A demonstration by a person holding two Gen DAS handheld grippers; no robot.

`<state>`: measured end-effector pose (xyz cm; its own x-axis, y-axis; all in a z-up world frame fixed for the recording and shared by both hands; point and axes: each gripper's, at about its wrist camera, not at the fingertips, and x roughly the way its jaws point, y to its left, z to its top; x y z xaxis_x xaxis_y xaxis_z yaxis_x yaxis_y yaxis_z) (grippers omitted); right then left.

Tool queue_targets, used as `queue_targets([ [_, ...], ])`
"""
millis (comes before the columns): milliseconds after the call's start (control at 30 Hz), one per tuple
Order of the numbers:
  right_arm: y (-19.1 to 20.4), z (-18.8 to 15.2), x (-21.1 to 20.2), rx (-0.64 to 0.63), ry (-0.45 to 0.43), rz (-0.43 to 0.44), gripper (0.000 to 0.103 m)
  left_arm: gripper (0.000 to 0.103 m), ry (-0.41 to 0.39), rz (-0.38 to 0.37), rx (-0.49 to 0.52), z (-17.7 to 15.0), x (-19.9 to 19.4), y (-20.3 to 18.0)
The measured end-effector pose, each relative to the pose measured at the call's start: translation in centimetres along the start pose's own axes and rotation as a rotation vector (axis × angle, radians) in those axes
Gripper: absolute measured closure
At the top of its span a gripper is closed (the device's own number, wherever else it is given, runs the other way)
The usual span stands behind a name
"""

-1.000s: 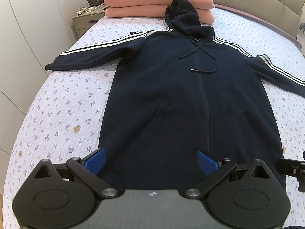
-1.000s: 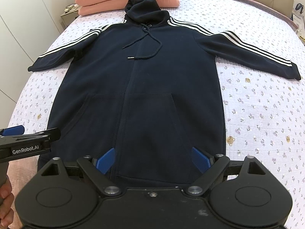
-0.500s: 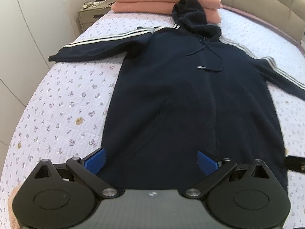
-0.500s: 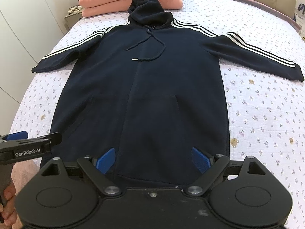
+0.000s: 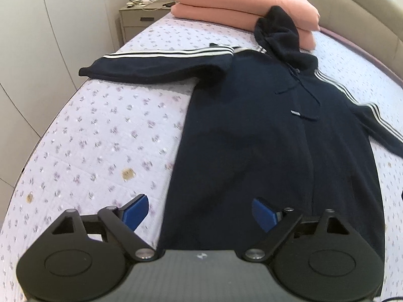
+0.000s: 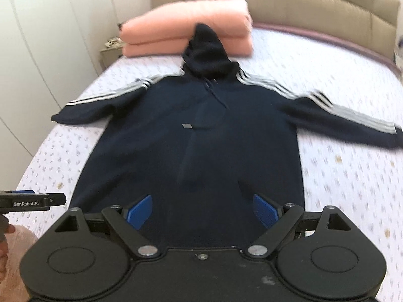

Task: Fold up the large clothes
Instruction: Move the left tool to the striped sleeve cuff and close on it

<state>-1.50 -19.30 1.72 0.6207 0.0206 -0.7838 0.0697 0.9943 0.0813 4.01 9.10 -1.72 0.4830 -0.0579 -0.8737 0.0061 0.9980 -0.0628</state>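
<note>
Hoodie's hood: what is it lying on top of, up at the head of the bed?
The hood rests against the lower of two stacked pink pillows, overlapping their front edge. The pillow fabric behind the hood is covered. The hoodie lies on the floral bedspread.

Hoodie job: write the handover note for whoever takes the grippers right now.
Left gripper: jaws closing, nothing between the pads; it hangs over the hoodie's lower left edge.
Right gripper: open, empty, above the hem at the middle.
Hoodie: spread flat, front up, on the bed, both sleeves out sideways, hood against the pink pillows.
Done: laid out only; no fold yet.
Left: fold sleeves and sides in, then bring the hem up.
</note>
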Motion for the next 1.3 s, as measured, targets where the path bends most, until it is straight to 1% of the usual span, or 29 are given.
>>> queue_targets([
  [67,0.5,0.7,0.9,-0.024,-0.007,0.008,0.001,0.009,0.002,0.001,-0.019,0.9,0.9,0.7],
  [167,1.4,1.9,3.1,-0.057,0.013,0.014,0.001,0.008,0.021,0.004,-0.05,2.7,2.8,1.8],
  [300,2.2,3.3,6.4,-0.092,0.026,0.043,0.001,0.008,0.014,-0.046,-0.1,5.6,5.6,3.7],
  [367,2.5,4.2,8.3,-0.099,0.036,0.061,0.001,0.008,0.009,-0.056,-0.126,7.5,7.2,4.7],
  [433,2.7,5.5,10.4,-0.1,0.051,0.086,0.001,0.008,-0.008,-0.043,-0.149,9.6,9.0,5.8],
  [533,3.1,7.1,13.0,-0.082,0.056,0.121,0.001,0.008,-0.084,-0.023,-0.177,12.8,11.5,7.8],
  [633,3.6,8.7,15.9,-0.049,0.07,0.18,0.001,0.008,-0.096,-0.011,-0.222,15.7,14.2,9.9],
  [733,4.4,10.1,18.9,-0.024,0.079,0.232,0.001,0.008,-0.102,-0.04,-0.317,17.6,16.6,12.7],
  [833,5.6,11.3,21.6,-0.045,0.078,0.241,0.001,0.008,-0.114,-0.048,-0.394,18.6,18.9,15.3],
  [967,7.1,12.6,24.6,-0.103,0.078,0.187,0.001,0.008,-0.124,-0.05,-0.457,19.4,22.0,17.9],
  [1033,7.3,12.8,25.9,-0.116,0.076,0.179,0.001,0.008,-0.133,-0.053,-0.483,19.7,23.3,18.8],
  [1100,7.3,12.9,26.8,-0.109,0.08,0.177,0.001,0.008,-0.163,-0.045,-0.484,20.1,24.2,19.5],
  [1167,7.2,12.9,27.9,-0.089,0.088,0.187,0.001,0.005,-0.205,-0.031,-0.462,20.7,24.6,19.7],
  [1267,6.9,12.9,29.0,-0.059,0.09,0.203,0.001,0.0,-0.209,-0.013,-0.45,21.7,25.5,19.8],
  [1300,7.0,12.9,29.3,-0.056,0.085,0.2,0.001,0.0,-0.218,-0.01,-0.453,21.8,25.8,19.9],
])
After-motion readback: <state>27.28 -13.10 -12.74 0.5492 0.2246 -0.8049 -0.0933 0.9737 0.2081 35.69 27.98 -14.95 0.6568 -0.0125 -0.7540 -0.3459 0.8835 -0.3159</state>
